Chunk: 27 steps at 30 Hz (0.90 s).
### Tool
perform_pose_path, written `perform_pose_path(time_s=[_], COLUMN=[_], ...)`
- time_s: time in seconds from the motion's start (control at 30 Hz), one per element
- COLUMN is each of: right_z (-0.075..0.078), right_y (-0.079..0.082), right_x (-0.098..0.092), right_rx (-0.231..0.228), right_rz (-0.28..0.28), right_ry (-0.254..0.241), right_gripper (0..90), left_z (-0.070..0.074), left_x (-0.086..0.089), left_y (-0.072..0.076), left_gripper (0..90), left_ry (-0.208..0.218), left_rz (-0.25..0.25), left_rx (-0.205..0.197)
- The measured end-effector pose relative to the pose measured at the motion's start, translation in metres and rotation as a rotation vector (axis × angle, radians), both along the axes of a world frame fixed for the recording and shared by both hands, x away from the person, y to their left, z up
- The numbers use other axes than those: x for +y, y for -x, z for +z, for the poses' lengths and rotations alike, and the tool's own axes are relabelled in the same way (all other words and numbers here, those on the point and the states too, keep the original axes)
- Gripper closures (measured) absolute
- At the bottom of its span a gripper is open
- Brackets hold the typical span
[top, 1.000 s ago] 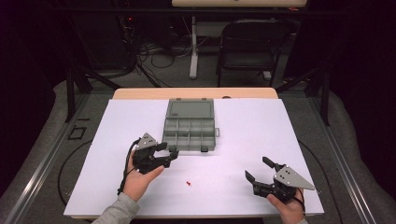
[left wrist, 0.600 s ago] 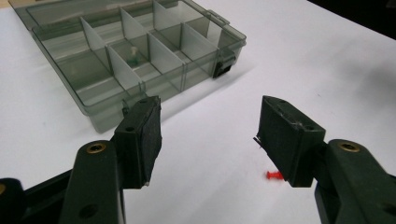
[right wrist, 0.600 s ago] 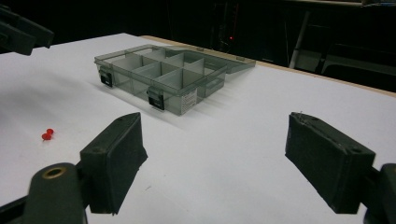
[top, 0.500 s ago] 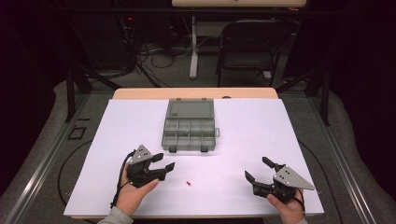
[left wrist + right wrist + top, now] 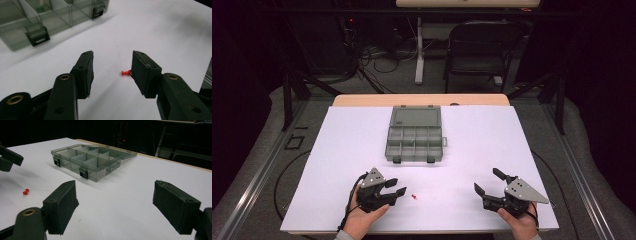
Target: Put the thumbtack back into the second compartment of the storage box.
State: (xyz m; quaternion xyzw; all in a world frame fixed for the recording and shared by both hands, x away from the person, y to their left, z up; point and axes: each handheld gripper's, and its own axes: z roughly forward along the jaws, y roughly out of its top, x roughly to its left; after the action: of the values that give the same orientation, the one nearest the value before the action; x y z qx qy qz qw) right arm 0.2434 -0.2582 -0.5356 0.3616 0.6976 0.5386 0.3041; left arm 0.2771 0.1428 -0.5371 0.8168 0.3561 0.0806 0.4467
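Note:
A small red pushpin point(image 5: 414, 196) lies on the white sheet point(image 5: 472, 145) near the front. My left gripper point(image 5: 397, 186) sits low just left of it, pointing at it. In the left gripper view the pushpin point(image 5: 125, 73) lies beside the inner face of the right-hand jaw, and no pad touches it. The left gripper point(image 5: 112, 57) is open; its jaws have just been closing with nothing gripped between them. My right gripper point(image 5: 486, 180) rests at the front right, open wide and holding nothing point(image 5: 113, 192). From that side the pushpin point(image 5: 25, 192) shows far off at the left.
A grey see-through compartment box point(image 5: 414, 136) stands open in the middle of the sheet, its lid laid back and two black latches facing me; it also appears as the box point(image 5: 37, 17) and the box point(image 5: 87, 160). A chair and cables stand beyond the table.
My left gripper has come back from the box's front edge toward the near side and sunk close to the pushpin, with its jaws narrower. The right gripper has kept still.

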Motion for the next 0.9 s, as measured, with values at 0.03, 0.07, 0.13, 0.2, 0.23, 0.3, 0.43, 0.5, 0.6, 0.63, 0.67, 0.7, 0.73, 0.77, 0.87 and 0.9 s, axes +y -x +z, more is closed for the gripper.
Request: perform_pose_path(time_s=[0.03, 0.07, 0.13, 0.2, 0.23, 0.3, 0.43, 0.5, 0.6, 0.63, 0.67, 0.7, 0.73, 0.77, 0.87, 0.9], right_z=[0.000, 0.000, 0.000, 0.000, 0.000, 0.000, 0.000, 0.000, 0.000, 0.000, 0.000, 0.000, 0.000, 0.000, 0.000, -0.001], right_y=[0.000, 0.000, -0.001, 0.000, 0.000, 0.000, 0.000, 0.000, 0.000, -0.001, -0.001, -0.001, -0.001, -0.001, -0.001, -0.001], right_x=[0.000, 0.000, 0.000, 0.000, 0.000, 0.000, 0.000, 0.000, 0.000, 0.000, 0.000, 0.000, 0.000, 0.000, 0.000, 0.000], right_rx=[-0.001, -0.003, -0.003, -0.001, -0.003, -0.003, -0.001, -0.001, -0.001, -0.001, -0.001, -0.004, 0.000, -0.001, -0.003, 0.000], right_rz=[0.000, 0.000, 0.000, 0.000, 0.002, 0.003, 0.000, 0.002, 0.002, 0.002, 0.001, 0.003, 0.002, 0.002, 0.003, 0.002], right_ry=[0.000, 0.001, 0.002, 0.000, 0.005, 0.004, 0.000, 0.003, 0.003, 0.002, 0.001, 0.004, 0.002, 0.002, 0.004, 0.000], right_gripper=[18.9, 18.9, 18.9, 18.9, 18.9, 18.9, 18.9, 18.9, 18.9, 18.9, 18.9, 18.9, 18.9, 18.9, 18.9, 18.9], left_z=[-0.002, -0.004, -0.006, -0.009, -0.010, -0.013, -0.018, -0.019, -0.021, -0.022, -0.023, -0.023, -0.024, -0.024, -0.026, -0.026], left_x=[-0.002, -0.004, -0.007, -0.011, -0.012, -0.016, -0.025, -0.029, -0.033, -0.033, -0.034, -0.034, -0.034, -0.034, -0.036, -0.037], left_y=[-0.001, -0.002, -0.004, -0.005, -0.005, -0.005, -0.004, -0.003, -0.003, -0.003, -0.003, -0.004, -0.004, -0.005, -0.005, -0.005], left_gripper=[54.0, 55.8, 57.8, 59.1, 59.4, 59.6, 59.3, 59.3, 59.2, 59.3, 59.3, 59.5, 59.6, 59.9, 61.9, 62.4], left_ry=[-0.001, -0.006, -0.024, -0.020, -0.026, -0.030, -0.044, -0.053, -0.067, -0.068, -0.067, -0.073, -0.074, -0.076, -0.082, -0.081], left_rz=[-0.012, -0.023, -0.040, -0.053, -0.065, -0.077, -0.097, -0.102, -0.110, -0.108, -0.105, -0.104, -0.105, -0.106, -0.107, -0.107], left_rx=[0.009, 0.014, 0.016, 0.018, 0.023, 0.029, 0.034, 0.029, 0.031, 0.033, 0.034, 0.035, 0.037, 0.038, 0.047, 0.054])
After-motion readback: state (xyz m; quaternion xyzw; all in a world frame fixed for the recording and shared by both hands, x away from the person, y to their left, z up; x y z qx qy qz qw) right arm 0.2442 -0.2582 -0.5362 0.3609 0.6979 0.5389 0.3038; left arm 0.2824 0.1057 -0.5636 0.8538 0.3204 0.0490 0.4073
